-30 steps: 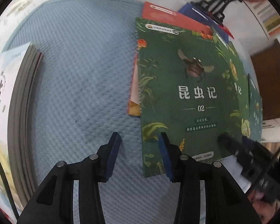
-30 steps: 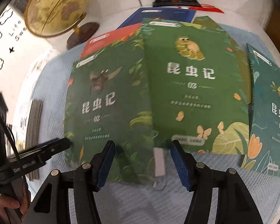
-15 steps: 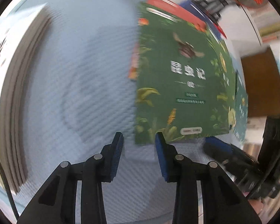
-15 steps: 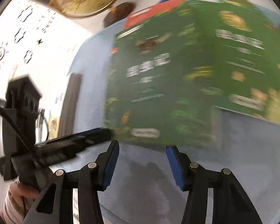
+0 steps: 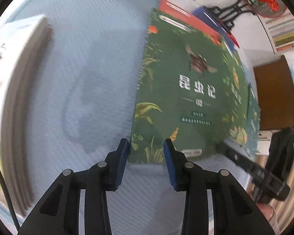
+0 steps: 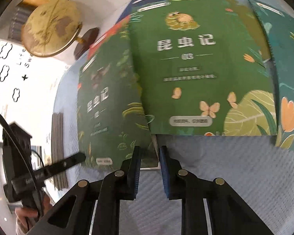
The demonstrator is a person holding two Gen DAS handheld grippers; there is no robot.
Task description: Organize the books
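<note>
Several green books lie overlapped on a pale blue mat (image 5: pixel 84 82). The book marked 02 with a beetle (image 5: pixel 186 101) lies on top at the left; it also shows in the right wrist view (image 6: pixel 107 107). The book marked 03 (image 6: pixel 190 68) overlaps its right edge, and a teal book (image 6: pixel 288 74) lies further right. My left gripper (image 5: pixel 146 152) is open, its fingertips at the near left corner of book 02. My right gripper (image 6: pixel 150 156) has its jaws narrowed around the near right corner of book 02, with a small gap still showing.
A stack of books with grey page edges (image 5: pixel 15 98) lies at the mat's left side. A red book (image 5: pixel 186 19) and a blue book (image 5: pixel 211 17) lie under the green ones. A globe (image 6: pixel 51 27) stands at the back, and a black stand (image 5: pixel 231 9) behind the books.
My right gripper has moved forward to the near edge of book 02 and narrowed its jaws. My left gripper has come up to the book's near left corner.
</note>
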